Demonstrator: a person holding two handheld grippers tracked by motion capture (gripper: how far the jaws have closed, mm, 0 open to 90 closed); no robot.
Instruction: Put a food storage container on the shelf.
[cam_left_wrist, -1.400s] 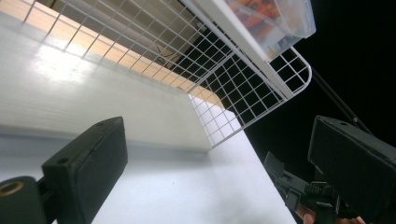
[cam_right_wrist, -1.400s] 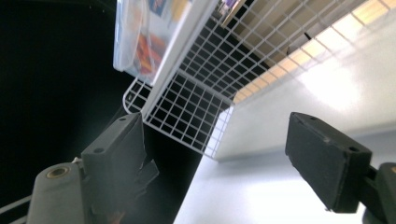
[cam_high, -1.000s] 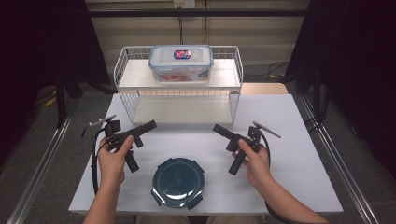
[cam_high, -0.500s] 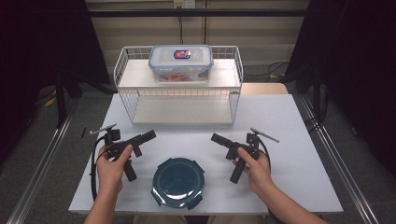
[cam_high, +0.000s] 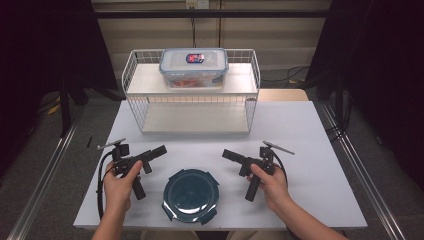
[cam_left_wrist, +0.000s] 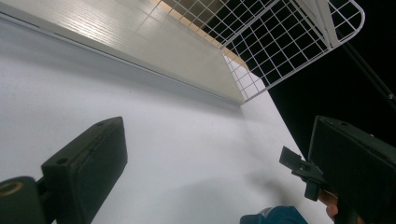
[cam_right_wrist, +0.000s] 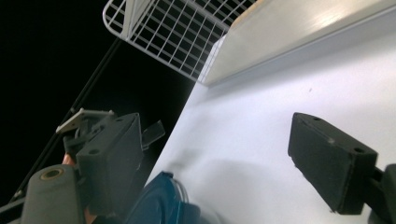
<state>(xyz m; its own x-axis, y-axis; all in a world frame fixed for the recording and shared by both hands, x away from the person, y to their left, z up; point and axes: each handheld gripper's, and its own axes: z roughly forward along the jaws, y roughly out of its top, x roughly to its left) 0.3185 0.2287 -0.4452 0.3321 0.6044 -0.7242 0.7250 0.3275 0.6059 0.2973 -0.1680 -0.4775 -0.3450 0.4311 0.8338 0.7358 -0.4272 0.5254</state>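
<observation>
A dark blue round lid (cam_high: 191, 195) lies flat at the near edge of the counter (cam_high: 310, 125), right between the 2 hands. The left gripper (cam_high: 159, 150) sits to its left and the right gripper (cam_high: 229, 154) to its right, both just beside the rim and apart from it, neither touching. Both grippers point inward and a little away from the person, so the lid lies below and slightly behind each set of jaws rather than in front of them. It looks about equally near to both hands; I'd say neither has a clear edge.

Being round, the lid has no long axis to line up with, though small latch tabs stick out around its rim, and those seem the likeliest spots to pinch.

In the left gripper view the jaws stand spread with bare counter between them, and a corner of the lid shows low down. In the right gripper view the jaws are also spread wide and hold nothing.

Farther back, a white wire rack (cam_high: 252, 75) carries a clear box (cam_high: 194, 66) on its top shelf, well apart from the lid; its contents look reddish but are hard to make out.
</observation>
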